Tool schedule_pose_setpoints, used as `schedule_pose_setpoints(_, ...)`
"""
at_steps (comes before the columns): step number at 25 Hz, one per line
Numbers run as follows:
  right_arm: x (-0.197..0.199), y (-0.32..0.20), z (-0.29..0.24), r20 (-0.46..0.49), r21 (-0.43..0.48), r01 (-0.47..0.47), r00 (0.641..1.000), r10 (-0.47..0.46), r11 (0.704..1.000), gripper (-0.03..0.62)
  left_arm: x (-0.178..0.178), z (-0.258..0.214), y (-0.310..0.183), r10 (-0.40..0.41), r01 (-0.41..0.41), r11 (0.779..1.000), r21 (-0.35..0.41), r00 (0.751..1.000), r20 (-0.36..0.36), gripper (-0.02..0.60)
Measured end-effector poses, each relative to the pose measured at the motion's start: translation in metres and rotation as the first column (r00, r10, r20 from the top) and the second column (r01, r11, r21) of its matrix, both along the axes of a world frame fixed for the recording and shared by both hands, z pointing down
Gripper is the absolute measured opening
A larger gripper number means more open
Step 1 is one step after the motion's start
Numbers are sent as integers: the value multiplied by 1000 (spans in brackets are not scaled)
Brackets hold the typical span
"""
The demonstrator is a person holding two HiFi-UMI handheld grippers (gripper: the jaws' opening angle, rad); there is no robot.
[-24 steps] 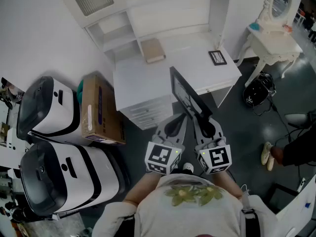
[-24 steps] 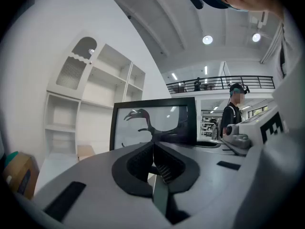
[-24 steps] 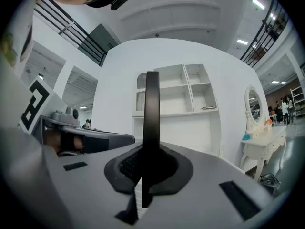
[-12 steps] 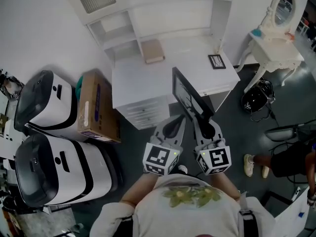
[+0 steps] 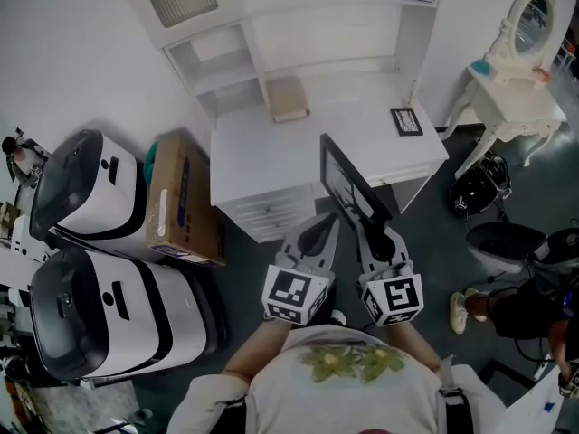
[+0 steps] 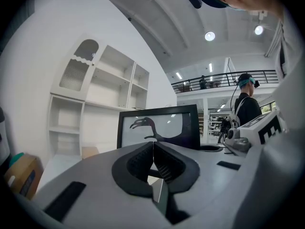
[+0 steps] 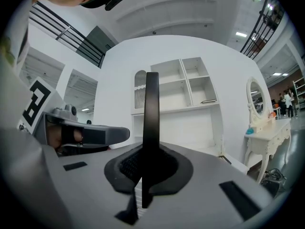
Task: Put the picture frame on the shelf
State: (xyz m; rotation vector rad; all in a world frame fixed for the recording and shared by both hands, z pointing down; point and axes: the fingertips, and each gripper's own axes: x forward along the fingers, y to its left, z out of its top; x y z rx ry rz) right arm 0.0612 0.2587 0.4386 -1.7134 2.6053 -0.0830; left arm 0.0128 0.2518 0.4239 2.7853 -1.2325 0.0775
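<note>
Gripping picture frame upright by lower edge in right hand-held gripper, left hand-held gripper closed empty just beside; facing shelf straight ahead across table.

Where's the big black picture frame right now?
Head view, centre: the big black picture frame is clamped in the right gripper, over the front edge of the white desk, with the shut left gripper just left of it.
</note>
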Motion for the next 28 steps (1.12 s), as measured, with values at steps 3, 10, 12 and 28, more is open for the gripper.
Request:
schedule_pose_setpoints(3,-2,-26,2,-10,-9,-1,1000,1,1000,35,-3,5,-27,0,0,1000,-11,1000,3,28)
schedule_pose_setpoints(10,-8,-99,-5,-26,10,-2,1000,3,1000,35,-20,0,-104,-21,21,1000,-1,1000,-4,28)
schedule_pose_setpoints(12,-10,-119,-8,-24,14,-7,1000,7,1000,35,-23,1,-124,-22,22,1000,-6,1000,-4,28)
schedule_pose_setpoints(28,-45,-226,-10,-24,10,-46,999,47,999,35,-54,5,-228,18,-18,1000,-17,999,-37,28)
